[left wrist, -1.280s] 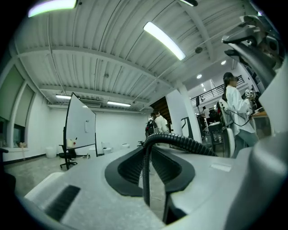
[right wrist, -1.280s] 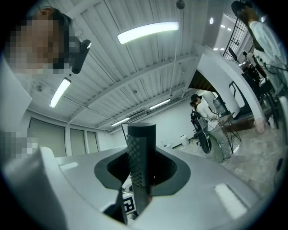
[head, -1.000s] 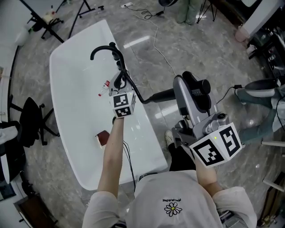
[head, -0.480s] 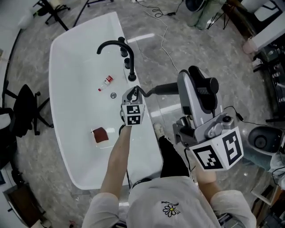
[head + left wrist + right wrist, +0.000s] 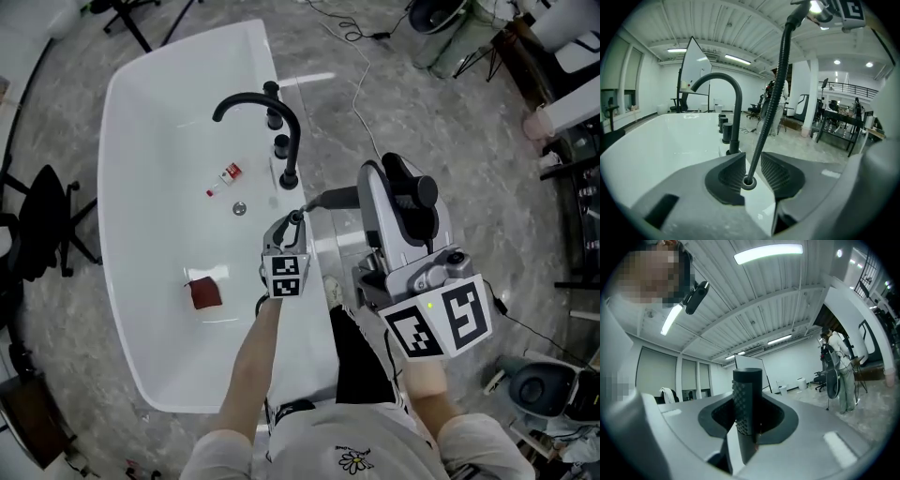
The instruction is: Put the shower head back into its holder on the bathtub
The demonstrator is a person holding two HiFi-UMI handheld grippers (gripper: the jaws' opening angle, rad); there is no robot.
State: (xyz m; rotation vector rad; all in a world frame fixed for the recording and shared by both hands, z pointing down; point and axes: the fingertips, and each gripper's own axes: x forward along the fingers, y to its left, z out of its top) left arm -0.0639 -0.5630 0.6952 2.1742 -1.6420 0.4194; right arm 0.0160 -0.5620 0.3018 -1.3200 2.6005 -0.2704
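The white bathtub (image 5: 141,187) stands on the grey stone floor, with the person at its near right side, a gripper in each hand. On the tub's right rim is a black arched faucet (image 5: 258,98), and a row of black knobs (image 5: 280,144) runs along that rim.

The right gripper (image 5: 749,416) is pinching the shower head (image 5: 339,197), a black stick with a dimpled grip. In the right gripper view it stands upright between the two pads, which press on it from both sides. From above, it lies level, out past the tub's right rim and over the floor, just beyond the faucet's foot. It is not seated in anything on the tub.

The left gripper (image 5: 752,161) is low over the right rim, near the faucet's foot. Its jaws have just been opening and now stand spread, with the black ribbed hose (image 5: 776,93) running up between them and a gap showing on each side. The hose drops into a small black ring (image 5: 749,182) set in the rim, directly between the pads, and climbs away to the upper right.

Inside the tub, a small red-and-white bottle (image 5: 228,173) lies near the faucet side. The round drain (image 5: 239,208) is just below it, and a dark red cloth (image 5: 202,293) sits further toward the near end.
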